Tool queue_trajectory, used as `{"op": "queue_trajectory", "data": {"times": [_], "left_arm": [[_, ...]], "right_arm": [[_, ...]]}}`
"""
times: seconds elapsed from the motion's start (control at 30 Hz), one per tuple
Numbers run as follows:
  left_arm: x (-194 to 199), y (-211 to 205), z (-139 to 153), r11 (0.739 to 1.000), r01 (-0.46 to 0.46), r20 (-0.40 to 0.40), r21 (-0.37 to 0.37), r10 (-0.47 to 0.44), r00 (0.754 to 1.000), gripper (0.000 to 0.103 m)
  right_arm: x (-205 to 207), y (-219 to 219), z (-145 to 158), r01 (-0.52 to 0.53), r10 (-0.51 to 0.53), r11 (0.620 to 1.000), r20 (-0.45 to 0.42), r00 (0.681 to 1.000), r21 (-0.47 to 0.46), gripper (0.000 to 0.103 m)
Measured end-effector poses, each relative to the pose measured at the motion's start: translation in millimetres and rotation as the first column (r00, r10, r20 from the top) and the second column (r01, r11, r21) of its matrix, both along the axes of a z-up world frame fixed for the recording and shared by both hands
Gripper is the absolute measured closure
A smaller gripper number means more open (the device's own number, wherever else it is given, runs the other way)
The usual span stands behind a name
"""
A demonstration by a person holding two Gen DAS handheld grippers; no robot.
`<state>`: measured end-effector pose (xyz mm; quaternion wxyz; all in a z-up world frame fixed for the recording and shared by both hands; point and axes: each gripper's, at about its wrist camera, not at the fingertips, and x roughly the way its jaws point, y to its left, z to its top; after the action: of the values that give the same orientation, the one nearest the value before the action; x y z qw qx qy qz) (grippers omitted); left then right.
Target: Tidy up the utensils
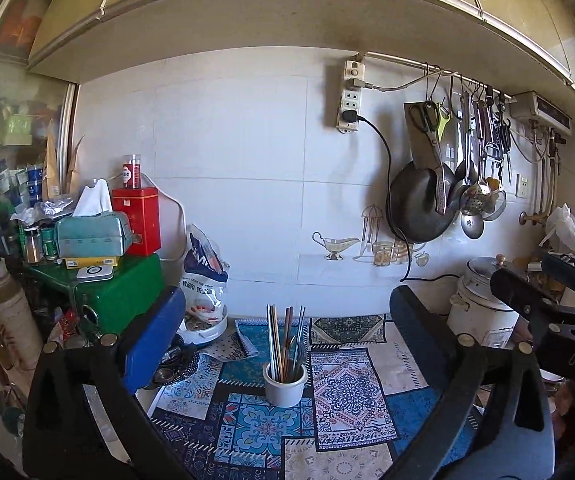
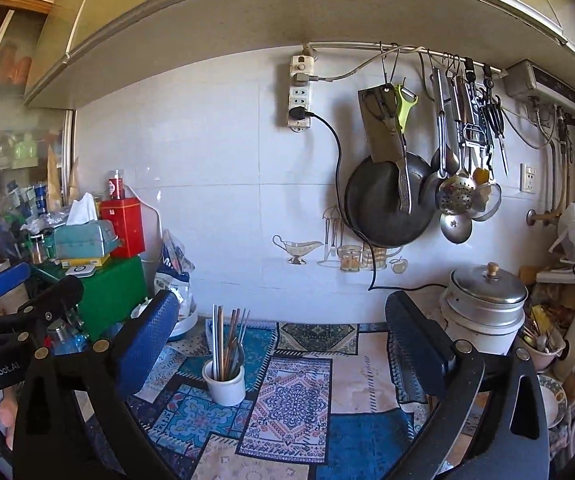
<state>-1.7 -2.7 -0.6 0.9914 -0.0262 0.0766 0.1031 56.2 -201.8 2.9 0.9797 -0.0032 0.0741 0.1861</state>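
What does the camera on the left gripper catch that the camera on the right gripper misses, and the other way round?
Only the left wrist view shows the tall thermos flask at the far left and the right gripper's black body intruding from the right. Only the right wrist view shows the patterned plate and the cup of spoons at the right edge. Both share the white cup of chopsticks on the patchwork mat, the lidded cooker, the hanging wok, and wide-open jaws holding nothing.

"DAS" on right tool [image 1: 547, 300]; "GenRobot.AI" on left tool [image 2: 35, 292]
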Motion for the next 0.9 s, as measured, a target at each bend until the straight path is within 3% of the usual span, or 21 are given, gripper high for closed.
{"op": "queue_trajectory", "data": {"times": [0.43,0.9], "left_arm": [[6.7,-3.0,-8.8,1.0,-0.004,-0.021,0.02,0.004,1.0,0.001],[13.3,0.2,-14.6,1.0,0.008,-0.036,-0.008,-0.008,0.999,0.001]], "right_arm": [[-3.3,7.5,-4.6,-0.01,0.01,1.0,-0.012,1.0,-0.018,0.0],[-0.4,8.1,-7.7,-0.004,0.003,1.0,-0.036,0.999,-0.029,0.0]]}}
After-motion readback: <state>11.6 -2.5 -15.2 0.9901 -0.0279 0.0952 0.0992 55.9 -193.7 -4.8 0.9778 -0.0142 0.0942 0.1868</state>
